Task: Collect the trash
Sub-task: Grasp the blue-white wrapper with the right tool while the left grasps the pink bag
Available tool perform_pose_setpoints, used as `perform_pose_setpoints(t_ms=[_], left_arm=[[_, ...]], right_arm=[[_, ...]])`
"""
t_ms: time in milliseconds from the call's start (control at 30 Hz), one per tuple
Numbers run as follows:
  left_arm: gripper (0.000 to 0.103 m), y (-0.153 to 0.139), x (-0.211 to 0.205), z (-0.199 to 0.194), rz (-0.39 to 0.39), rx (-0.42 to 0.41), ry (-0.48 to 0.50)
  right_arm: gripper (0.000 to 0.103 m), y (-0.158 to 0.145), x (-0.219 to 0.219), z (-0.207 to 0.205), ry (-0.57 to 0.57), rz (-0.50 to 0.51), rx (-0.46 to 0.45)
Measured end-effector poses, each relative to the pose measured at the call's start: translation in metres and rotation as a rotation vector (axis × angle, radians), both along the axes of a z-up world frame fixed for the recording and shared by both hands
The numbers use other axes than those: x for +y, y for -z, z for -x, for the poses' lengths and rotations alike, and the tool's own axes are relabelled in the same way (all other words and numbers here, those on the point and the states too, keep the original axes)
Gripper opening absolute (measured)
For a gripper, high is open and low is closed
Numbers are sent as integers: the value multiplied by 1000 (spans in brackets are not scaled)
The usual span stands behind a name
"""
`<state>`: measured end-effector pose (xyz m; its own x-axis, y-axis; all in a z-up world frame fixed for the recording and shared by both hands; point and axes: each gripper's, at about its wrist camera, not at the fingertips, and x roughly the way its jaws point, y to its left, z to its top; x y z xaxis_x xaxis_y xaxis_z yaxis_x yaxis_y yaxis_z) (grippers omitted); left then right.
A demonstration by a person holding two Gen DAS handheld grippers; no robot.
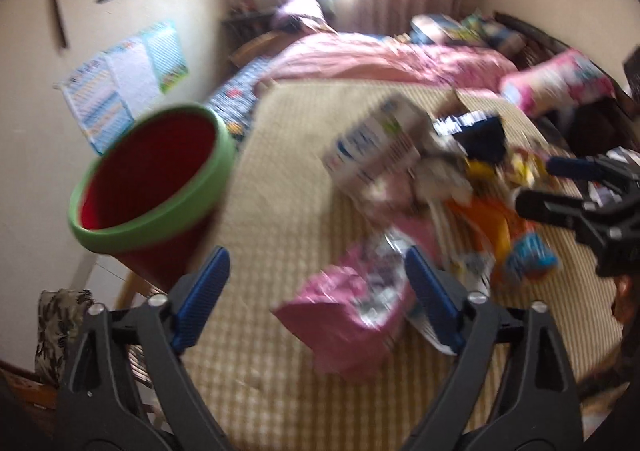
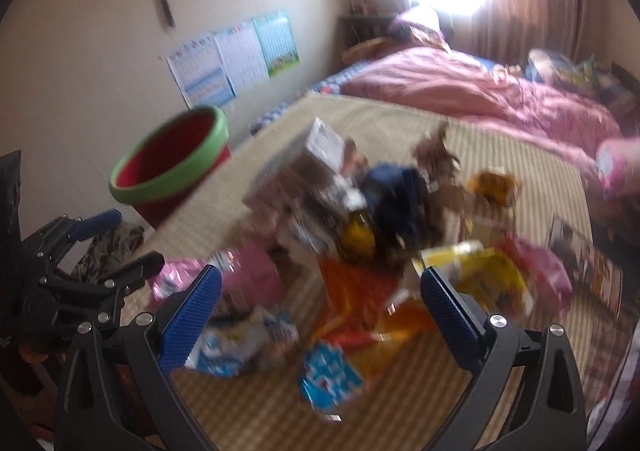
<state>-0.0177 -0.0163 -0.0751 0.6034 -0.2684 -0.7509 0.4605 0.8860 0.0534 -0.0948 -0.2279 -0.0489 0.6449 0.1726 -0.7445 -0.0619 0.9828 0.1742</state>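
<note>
A pile of trash lies on a beige checked mat (image 1: 280, 211): a pink wrapper (image 1: 344, 315), a white carton (image 1: 376, 143), an orange bag (image 1: 492, 227) and a blue-white wrapper (image 2: 332, 375). A red bucket with a green rim (image 1: 152, 187) stands at the mat's left edge; it also shows in the right wrist view (image 2: 172, 167). My left gripper (image 1: 318, 295) is open above the pink wrapper. My right gripper (image 2: 320, 319) is open over the orange bag (image 2: 360, 299) and a yellow packet (image 2: 484, 275). Both views are blurred.
A bed with a pink quilt (image 1: 384, 55) lies behind the mat. A pink patterned pack (image 1: 556, 79) sits at the right. Posters (image 2: 232, 59) hang on the left wall. A patterned cushion (image 1: 60, 327) lies by the wall at lower left.
</note>
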Motion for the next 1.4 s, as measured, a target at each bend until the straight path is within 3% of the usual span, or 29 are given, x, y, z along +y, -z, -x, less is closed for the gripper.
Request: perform_pose_setpoints(t_ms=[133,333,400,467,500,600,833,933,1067,1167,1300,1400], left_arm=[[50,25,-3,-7,20,111,10],[41,37,-2,-22,60,180,-1],[45,37,-2,-21,48,178,-4],[60,37,-1,-20,52,184,-3],[61,36,0,-20,54,186,1],[62,27,4,-17,58,166,20],[70,10,3,-16,75,134,140],[71,18,-7,-13,53,171,209],[80,25,-18,-11,62,201,251],[80,23,-22,-9,22,186,276],[80,9,-18,-13,78,196,307],[80,18,-32,-7,12,207,364]], right_arm=[[95,16,-7,4,19,-80,92],[84,39,-20,-1,54,-143,210],[77,48,-24,-2,55,-184,248],[66,53,-28,-3,58,-222,274],[56,56,-31,-2,63,-242,282],[50,50,-39,2,65,-265,257],[45,22,-55,11,64,-293,163],[45,15,-60,15,63,-299,136],[45,12,-56,15,51,-305,116],[45,12,-51,13,45,-304,115],[45,13,-45,6,52,-306,116],[45,15,-43,2,52,-309,120]])
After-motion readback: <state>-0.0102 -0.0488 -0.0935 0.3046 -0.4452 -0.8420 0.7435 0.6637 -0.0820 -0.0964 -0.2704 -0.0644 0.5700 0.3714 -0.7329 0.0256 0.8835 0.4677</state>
